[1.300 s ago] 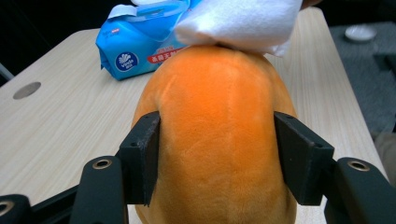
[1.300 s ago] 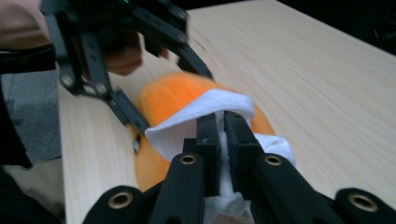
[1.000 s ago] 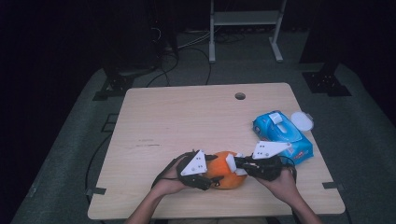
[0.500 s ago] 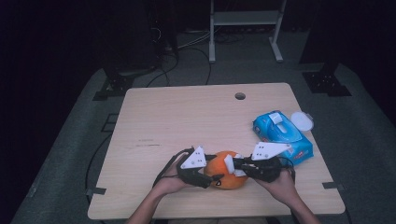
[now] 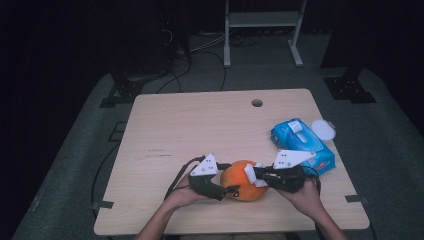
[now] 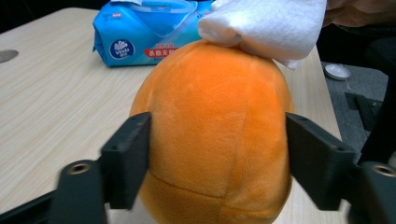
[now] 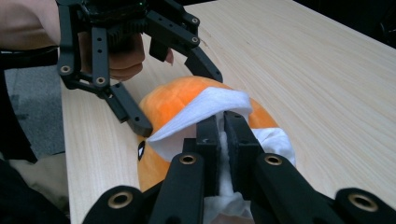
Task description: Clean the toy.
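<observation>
Left hand-held gripper is clamping a soft orange plush ball at the desk's near edge; right hand-held gripper, jaws pinched on a white wipe, is rubbing its top. Light and squashy, it is probably best gripped across the middle.

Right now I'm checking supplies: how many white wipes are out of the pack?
1. One white wipe is pinched in the right gripper against the top of the orange plush toy, which the left gripper clamps. Others may sit hidden inside the blue wipe pack.

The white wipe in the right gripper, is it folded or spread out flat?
Folded. The white wipe is bunched into thick layers, pinched between the jaws of the right gripper and pressed against the orange plush toy.
</observation>
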The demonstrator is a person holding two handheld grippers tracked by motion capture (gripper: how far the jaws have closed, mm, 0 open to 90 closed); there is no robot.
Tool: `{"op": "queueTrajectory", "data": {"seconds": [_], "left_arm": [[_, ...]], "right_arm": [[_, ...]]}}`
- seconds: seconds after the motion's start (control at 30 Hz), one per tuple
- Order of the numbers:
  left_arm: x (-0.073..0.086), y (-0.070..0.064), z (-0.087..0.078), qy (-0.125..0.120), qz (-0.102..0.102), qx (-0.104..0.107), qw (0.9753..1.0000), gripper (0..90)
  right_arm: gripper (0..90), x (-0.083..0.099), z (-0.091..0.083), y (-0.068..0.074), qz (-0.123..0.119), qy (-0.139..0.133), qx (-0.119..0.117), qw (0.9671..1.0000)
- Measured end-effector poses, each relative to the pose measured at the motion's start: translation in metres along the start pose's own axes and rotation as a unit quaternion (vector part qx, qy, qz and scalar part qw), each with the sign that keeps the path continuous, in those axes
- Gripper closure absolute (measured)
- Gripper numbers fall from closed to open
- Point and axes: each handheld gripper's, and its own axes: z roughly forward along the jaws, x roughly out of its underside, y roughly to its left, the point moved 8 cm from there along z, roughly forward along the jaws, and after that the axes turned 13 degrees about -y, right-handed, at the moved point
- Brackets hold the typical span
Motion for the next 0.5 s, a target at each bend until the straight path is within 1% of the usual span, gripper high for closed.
{"op": "queueTrajectory", "data": {"seconds": [0.07, 0.17, 0.2, 0.23, 0.27, 0.3, 0.33, 0.37, 0.43, 0.47, 0.5], "left_arm": [[-0.002, -0.002, 0.0, 0.0, 0.009, -0.005, 0.9999, 32.4], [-0.008, -0.008, 0.004, 0.005, 0.032, -0.011, 0.9994, 35.0], [-0.011, -0.011, 0.006, 0.008, 0.045, -0.014, 0.9989, 35.4], [-0.012, -0.013, 0.007, 0.01, 0.051, -0.015, 0.9985, 35.4], [-0.013, -0.014, 0.008, 0.012, 0.056, -0.018, 0.9982, 34.8], [-0.013, -0.014, 0.008, 0.009, 0.056, -0.017, 0.9982, 32.3], [-0.012, -0.012, 0.009, 0.002, 0.047, -0.016, 0.9988, 27.6], [-0.01, -0.01, 0.009, 0.001, 0.032, -0.018, 0.9993, 22.7], [-0.006, -0.005, 0.01, 0.005, 0.003, -0.021, 0.9998, 15.3], [-0.003, -0.004, 0.01, 0.01, -0.003, -0.021, 0.9997, 14.2], [-0.002, -0.004, 0.01, 0.007, -0.004, -0.017, 0.9998, 17.0]], "right_arm": [[84.3, -0.002, 0.001, 0.002, -0.007, 0.002, 0.002, 1.0], [84.3, -0.007, 0.005, 0.008, -0.02, 0.0, 0.001, 0.9998], [84.2, -0.009, 0.006, 0.012, -0.019, -0.004, -0.004, 0.9998], [84.2, -0.011, 0.008, 0.015, -0.021, -0.007, -0.008, 0.9997], [84.2, -0.012, 0.009, 0.015, -0.024, -0.007, -0.008, 0.9997], [84.3, -0.012, 0.009, 0.015, -0.028, -0.003, -0.007, 0.9996], [84.3, -0.011, 0.008, 0.013, -0.025, -0.004, -0.007, 0.9997], [84.3, -0.01, 0.007, 0.011, -0.021, -0.003, -0.008, 0.9997], [84.3, -0.005, 0.005, 0.006, -0.016, -0.001, -0.005, 0.9999], [84.4, -0.004, 0.004, 0.004, -0.013, -0.003, -0.001, 0.9999], [84.3, -0.003, 0.002, 0.001, -0.008, -0.005, -0.001, 1.0]]}}
